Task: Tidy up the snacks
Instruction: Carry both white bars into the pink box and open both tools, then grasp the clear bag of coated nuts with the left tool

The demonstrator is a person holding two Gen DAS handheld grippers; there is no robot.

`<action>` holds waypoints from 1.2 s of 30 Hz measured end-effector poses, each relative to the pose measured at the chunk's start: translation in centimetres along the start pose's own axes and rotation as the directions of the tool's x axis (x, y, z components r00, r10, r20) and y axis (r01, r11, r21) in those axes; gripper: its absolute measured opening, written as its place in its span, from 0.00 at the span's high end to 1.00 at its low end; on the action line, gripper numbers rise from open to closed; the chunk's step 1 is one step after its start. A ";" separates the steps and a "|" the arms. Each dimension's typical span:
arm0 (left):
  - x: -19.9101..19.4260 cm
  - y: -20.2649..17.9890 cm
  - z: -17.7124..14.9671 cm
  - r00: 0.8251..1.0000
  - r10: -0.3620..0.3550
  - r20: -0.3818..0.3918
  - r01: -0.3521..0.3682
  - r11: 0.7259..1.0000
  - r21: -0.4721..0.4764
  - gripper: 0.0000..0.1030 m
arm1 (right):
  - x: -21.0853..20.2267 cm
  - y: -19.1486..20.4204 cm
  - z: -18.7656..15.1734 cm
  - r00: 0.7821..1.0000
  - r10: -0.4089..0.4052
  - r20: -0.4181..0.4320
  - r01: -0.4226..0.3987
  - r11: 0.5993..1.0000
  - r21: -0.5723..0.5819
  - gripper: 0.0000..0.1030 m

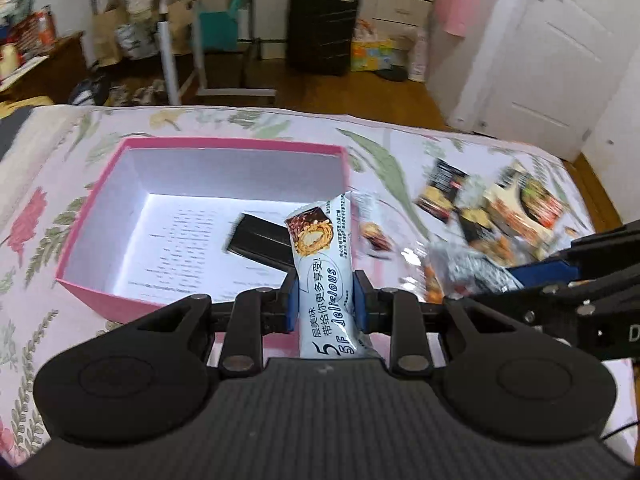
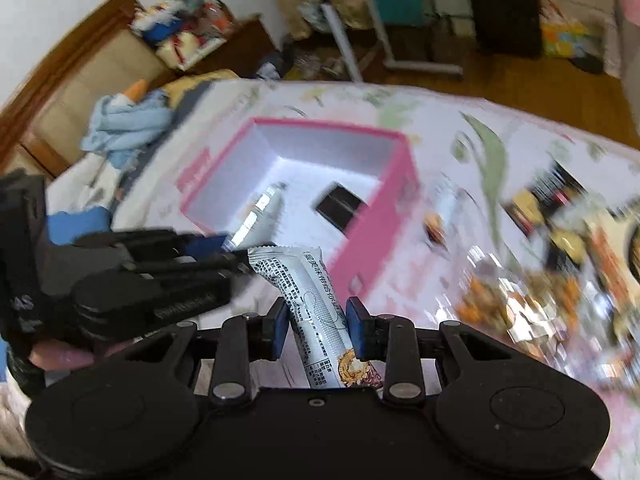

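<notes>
I'm gripping a wrapped snack bar (image 1: 320, 268) in the left tool (image 1: 326, 300), another bar (image 2: 316, 312) in the right tool (image 2: 316, 330); I'm planning drops well inside the pink box (image 1: 88, 280).

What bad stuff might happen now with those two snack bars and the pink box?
1. Each bar is pinched only partway along: the left gripper holds a white snack bar, the right gripper a silvery one. Either might slip or get squashed.
2. The grippers sit close together, so they might bump over the pink box.
3. A dropped bar could miss the box and land on the bedsheet.
</notes>
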State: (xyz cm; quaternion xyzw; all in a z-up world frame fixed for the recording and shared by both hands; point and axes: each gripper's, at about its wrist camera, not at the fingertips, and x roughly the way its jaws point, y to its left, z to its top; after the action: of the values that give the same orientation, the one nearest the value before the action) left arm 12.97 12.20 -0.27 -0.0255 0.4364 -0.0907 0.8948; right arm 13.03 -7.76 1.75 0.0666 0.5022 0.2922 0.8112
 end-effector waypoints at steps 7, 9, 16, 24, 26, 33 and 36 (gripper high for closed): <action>4.2 2.9 2.4 0.998 0.044 -0.037 -0.048 0.991 -0.127 0.75 | 4.5 0.9 3.2 0.997 0.007 0.081 0.000 0.997 -0.081 0.66; 5.3 3.5 2.8 0.996 0.080 -0.028 -0.083 0.988 -0.131 0.75 | 6.0 0.4 4.3 0.998 0.000 0.070 0.005 0.997 -0.080 0.66; 9.4 5.8 3.0 0.982 0.149 -0.114 -0.169 0.966 -0.194 0.75 | 9.8 -0.6 5.6 0.999 0.006 0.052 -0.002 0.996 -0.088 0.66; 11.3 7.3 2.4 0.967 0.175 -0.185 -0.223 0.933 -0.282 0.59 | 12.8 -1.5 5.1 0.998 0.047 0.048 -0.043 0.995 -0.090 0.57; 10.8 7.1 2.3 0.968 0.184 -0.170 -0.224 0.938 -0.263 0.53 | 12.7 -2.1 4.8 0.997 0.056 0.053 -0.053 0.997 -0.060 0.56; 7.3 4.6 2.8 0.983 0.097 -0.158 -0.120 0.982 -0.147 0.53 | 5.0 -3.6 3.0 0.985 -0.007 0.173 0.009 1.000 -0.012 0.48; 4.7 2.3 3.3 0.989 0.054 -0.137 -0.060 0.997 -0.041 0.50 | 0.4 -5.2 2.0 0.984 -0.035 0.174 0.031 0.999 0.028 0.43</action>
State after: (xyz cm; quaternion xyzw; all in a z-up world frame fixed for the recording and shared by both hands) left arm 18.73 13.45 -2.15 -0.0270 0.4988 -0.0567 0.8644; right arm 16.99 -11.40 0.36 0.0941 0.4338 0.2653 0.8559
